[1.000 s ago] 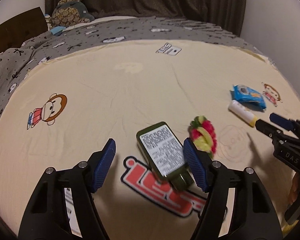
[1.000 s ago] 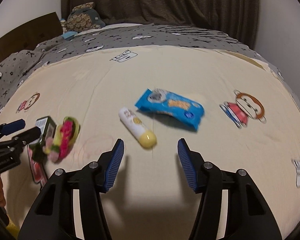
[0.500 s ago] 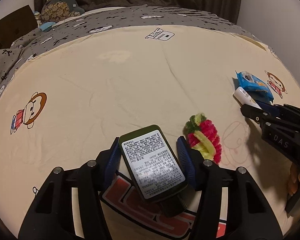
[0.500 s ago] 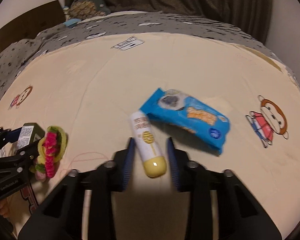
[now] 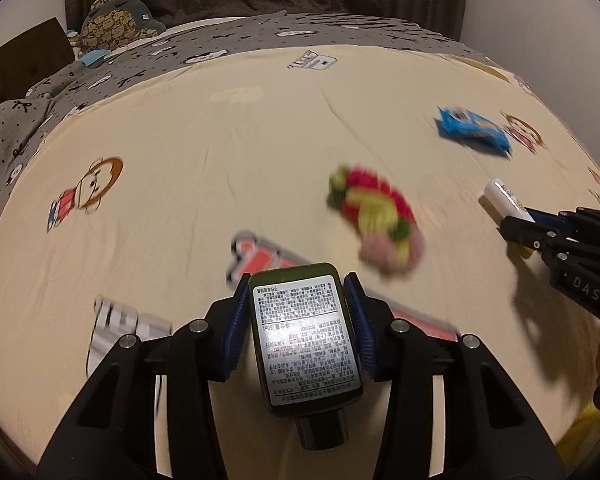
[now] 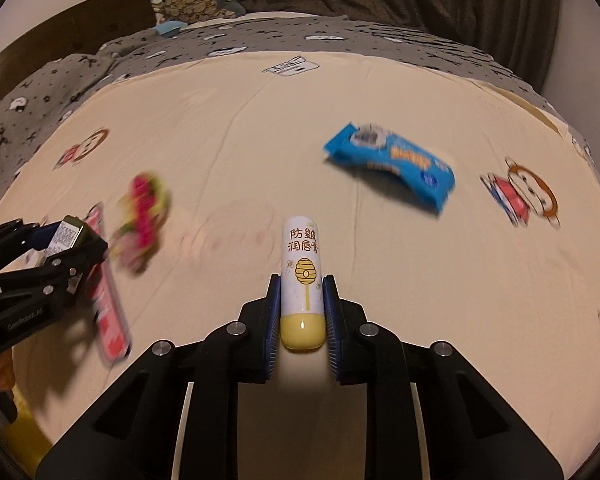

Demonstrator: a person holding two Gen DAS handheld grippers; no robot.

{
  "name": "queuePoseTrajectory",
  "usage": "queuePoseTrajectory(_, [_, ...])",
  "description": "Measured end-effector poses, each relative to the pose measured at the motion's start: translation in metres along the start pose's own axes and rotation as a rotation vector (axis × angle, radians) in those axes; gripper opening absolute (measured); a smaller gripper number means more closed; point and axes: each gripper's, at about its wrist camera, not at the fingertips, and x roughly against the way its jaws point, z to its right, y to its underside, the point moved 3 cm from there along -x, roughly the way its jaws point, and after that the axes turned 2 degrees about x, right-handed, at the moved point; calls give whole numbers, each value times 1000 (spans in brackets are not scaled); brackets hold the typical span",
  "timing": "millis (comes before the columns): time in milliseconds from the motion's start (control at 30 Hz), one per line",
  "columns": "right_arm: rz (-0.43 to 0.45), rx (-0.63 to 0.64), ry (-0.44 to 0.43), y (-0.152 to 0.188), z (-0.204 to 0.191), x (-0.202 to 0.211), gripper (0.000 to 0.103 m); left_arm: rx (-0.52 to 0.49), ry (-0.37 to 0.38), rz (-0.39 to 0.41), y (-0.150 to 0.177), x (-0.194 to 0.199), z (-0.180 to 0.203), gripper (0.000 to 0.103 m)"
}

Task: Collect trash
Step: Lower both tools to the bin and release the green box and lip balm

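cream cartoon bedsheet (image 5: 220, 140) lay under everything. nearest, the left gripper (image 5: 298, 312) was closing, pads against a dark green bottle (image 5: 306, 340); the right gripper (image 6: 302, 312) was closing on a white-and-yellow lip balm tube (image 6: 302, 276). the step looked like pickup; next, lifting both clear. farther off lay a red-green fuzzy bundle (image 5: 374, 216) and a blue wrapper (image 6: 392, 164).

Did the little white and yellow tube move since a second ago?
Yes. The tube lay beside the blue packet on the sheet; now it is farther from the packet, nearer the camera, between the pads of the closing right hand-held gripper.
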Motion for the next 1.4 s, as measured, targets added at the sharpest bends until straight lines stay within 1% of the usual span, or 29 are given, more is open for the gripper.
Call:
queuePoseTrajectory(167, [29, -1, -23, 32, -8, 38, 22, -14, 35, 4, 35, 30, 10, 43])
queuePoseTrajectory(267, [56, -10, -30, 55, -12, 67, 22, -20, 66, 27, 53, 54, 19, 43])
queuePoseTrajectory(400, [83, -19, -21, 77, -18, 93, 22, -33, 103, 65, 77, 91, 34, 43])
queuePoseTrajectory(467, [95, -33, -31, 91, -21, 106, 22, -42, 123, 78, 88, 105, 41, 43])
queuePoseTrajectory(600, [107, -58, -58, 117, -27, 124, 22, -53, 157, 96, 109, 125, 52, 43])
queuePoseTrajectory(700, [107, -65, -71, 140, -33, 134, 22, -68, 185, 91, 128, 134, 60, 43])
queuePoseTrajectory(767, [100, -64, -67, 154, -36, 137, 22, -78, 203, 81, 141, 135, 65, 43])
queuePoseTrajectory(833, [73, -69, -70, 172, -39, 134, 22, -88, 227, 60, 155, 133, 73, 43])
queuePoseTrajectory(1067, [-47, -139, -110, 224, -43, 108, 22, -107, 282, -39, 201, 113, 89, 43])
queuePoseTrajectory(1267, [-114, -173, -110, 249, -48, 90, 22, -98, 299, -153, 236, 80, 94, 43])
queuePoseTrajectory(1400, [-168, -176, -110, 262, -56, 75, 22, -106, 302, -206, 254, 62, 98, 43])
